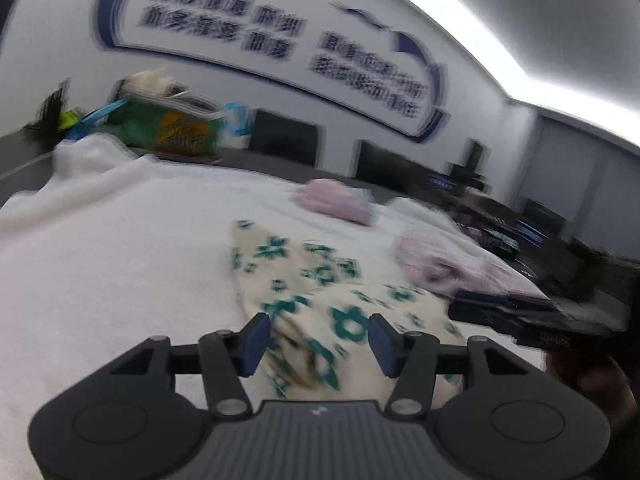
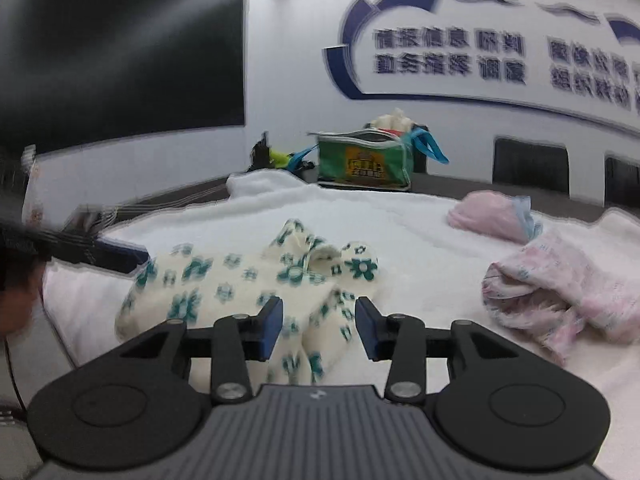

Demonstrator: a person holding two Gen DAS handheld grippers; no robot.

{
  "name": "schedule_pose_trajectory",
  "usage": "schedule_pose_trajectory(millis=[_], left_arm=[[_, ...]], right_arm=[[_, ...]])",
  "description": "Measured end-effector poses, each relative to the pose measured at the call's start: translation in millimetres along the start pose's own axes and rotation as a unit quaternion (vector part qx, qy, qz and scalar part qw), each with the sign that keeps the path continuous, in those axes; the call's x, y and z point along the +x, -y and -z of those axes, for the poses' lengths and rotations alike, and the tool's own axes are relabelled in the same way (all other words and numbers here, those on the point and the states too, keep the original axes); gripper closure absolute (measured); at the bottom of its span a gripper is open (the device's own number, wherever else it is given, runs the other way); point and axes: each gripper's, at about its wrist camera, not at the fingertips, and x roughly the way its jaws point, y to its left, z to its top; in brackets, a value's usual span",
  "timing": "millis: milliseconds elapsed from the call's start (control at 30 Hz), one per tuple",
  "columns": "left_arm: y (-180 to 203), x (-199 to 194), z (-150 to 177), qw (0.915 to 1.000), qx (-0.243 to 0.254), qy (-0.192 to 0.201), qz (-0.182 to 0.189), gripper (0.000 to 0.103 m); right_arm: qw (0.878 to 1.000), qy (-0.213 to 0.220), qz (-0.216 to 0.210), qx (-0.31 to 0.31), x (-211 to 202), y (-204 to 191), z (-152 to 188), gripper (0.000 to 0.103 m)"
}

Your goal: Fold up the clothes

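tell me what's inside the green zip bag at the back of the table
Cream fabric pokes out of the open top of the green fabric bag; anything deeper is hidden by its walls.

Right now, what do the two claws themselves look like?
Both match: the left claw and right claw have matte black linkage arms with silver pivot pins, blue pads on the fingers, a ribbed grey housing bearing a small pale logo. No cables visible.

the flowered garment (image 2: 240, 284) lies on the towel-covered table (image 2: 420, 232), directly ahead of the right gripper (image 2: 318, 326) and the left gripper (image 1: 320, 344). to its right lie a crumpled garment (image 2: 560, 280) and, further back, a folded garment (image 2: 488, 214). a bag (image 2: 364, 160) stands behind them, before the lettered wall (image 2: 460, 56).
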Motion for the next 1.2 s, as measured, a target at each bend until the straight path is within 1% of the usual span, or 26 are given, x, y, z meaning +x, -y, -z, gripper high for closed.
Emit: schedule_pose_trajectory(millis=[33, 67, 100, 133, 167, 200, 233, 267, 300, 333, 367, 433, 500, 533, 667, 733, 800, 900, 933, 1000, 1067, 1133, 1167, 1200], left_arm=[[-3.0, 5.1, -1.3, 0.9998, -0.017, -0.006, -0.009, 0.054], [-6.8, 10.0, -2.3, 0.9992, -0.036, -0.013, -0.015, 0.063], [-12.7, 14.2, -2.4, 0.998, -0.057, -0.023, -0.015, 0.075], [-18.7, 18.3, -2.5, 0.9962, -0.079, -0.033, -0.015, 0.078], [-24.9, 21.7, -2.5, 0.9941, -0.1, -0.04, -0.011, 0.079], [-31.6, 22.5, -2.2, 0.9918, -0.122, -0.038, 0.002, 0.083], [-36.9, 23.3, -2.7, 0.9898, -0.137, -0.035, 0.017, 0.085], [-39.6, 25.5, -3.6, 0.9887, -0.143, -0.039, 0.02, 0.088], [-42.4, 27.6, -4.5, 0.9876, -0.15, -0.042, 0.024, 0.089], [-45.2, 29.8, -5.5, 0.9863, -0.156, -0.045, 0.028, 0.089], [-48.0, 32.0, -6.4, 0.985, -0.163, -0.048, 0.032, 0.09], [-53.7, 38.1, -4.7, 0.9821, -0.175, -0.058, 0.039, 0.091], [-59.2, 45.0, -1.1, 0.979, -0.186, -0.068, 0.046, 0.091], [-60.3, 46.9, -0.6, 0.9782, -0.19, -0.067, 0.05, 0.091], [-63.0, 50.6, 1.9, 0.9768, -0.197, -0.062, 0.057, 0.089], [-59.0, 49.1, 1.7, 0.9811, -0.178, -0.057, 0.05, 0.086], [-55.6, 48.0, 1.7, 0.9839, -0.164, -0.055, 0.043, 0.084], [-52.1, 47.2, 1.8, 0.9862, -0.151, -0.056, 0.038, 0.084], [-51.1, 47.1, 1.7, 0.9868, -0.148, -0.056, 0.036, 0.084], [-49.5, 47.9, 0.9, 0.9873, -0.144, -0.057, 0.034, 0.084], [-48.9, 48.2, -0.9, 0.9878, -0.139, -0.061, 0.032, 0.083], [-49.0, 48.0, -3.4, 0.9884, -0.133, -0.067, 0.029, 0.083], [-49.0, 48.0, -4.6, 0.9887, -0.13, -0.07, 0.028, 0.079], [-48.9, 47.7, -6.0, 0.9892, -0.125, -0.072, 0.025, 0.07]], right_arm=[[1.0, -0.002, -0.001, 0.015, 5.0, 2.3, -1.7, 0.062], [1.0, -0.003, -0.002, 0.023, 9.0, 3.2, -2.2, 0.061], [1.0, -0.002, -0.002, 0.03, 11.9, 3.5, -1.8, 0.061], [0.999, 0.0, -0.003, 0.036, 14.5, 3.6, -1.1, 0.061], [0.999, 0.001, -0.006, 0.043, 18.2, 4.7, -0.4, 0.061], [0.999, -0.003, -0.008, 0.053, 24.1, 5.7, 1.0, 0.061], [0.998, -0.007, -0.009, 0.064, 30.5, 6.6, 2.6, 0.061], [0.997, -0.014, -0.008, 0.076, 35.7, 8.4, 4.3, 0.065], [0.995, -0.022, -0.011, 0.094, 42.6, 11.2, 5.3, 0.08], [0.993, -0.027, -0.015, 0.11, 47.2, 13.9, 6.3, 0.088], [0.992, -0.029, -0.016, 0.12, 48.9, 16.0, 6.8, 0.093], [0.99, -0.038, -0.013, 0.134, 51.4, 19.4, 7.8, 0.094], [0.988, -0.057, -0.003, 0.145, 56.6, 22.9, 12.1, 0.094], [0.987, -0.066, 0.001, 0.149, 58.9, 24.2, 15.1, 0.094], [0.99, -0.069, 0.021, 0.119, 60.3, 13.7, 15.3, 0.092], [0.992, -0.061, 0.027, 0.105, 57.3, 11.2, 10.1, 0.088], [0.994, -0.042, 0.026, 0.097, 47.9, 11.0, 3.6, 0.082], [0.996, -0.002, 0.036, 0.081, 30.6, 11.9, -8.4, 0.08], [0.996, 0.008, 0.033, 0.078, 27.5, 12.2, -13.0, 0.08], [0.998, 0.01, 0.022, 0.059, 28.9, 6.7, -21.1, 0.08], [0.999, 0.002, 0.011, 0.032, 37.8, -3.3, -25.9, 0.08], [1.0, -0.016, -0.004, 0.013, 54.7, -11.7, -27.4, 0.08], [0.999, -0.03, -0.011, 0.01, 64.5, -13.5, -27.4, 0.08], [0.999, -0.045, -0.017, 0.009, 76.0, -15.0, -27.0, 0.08]])
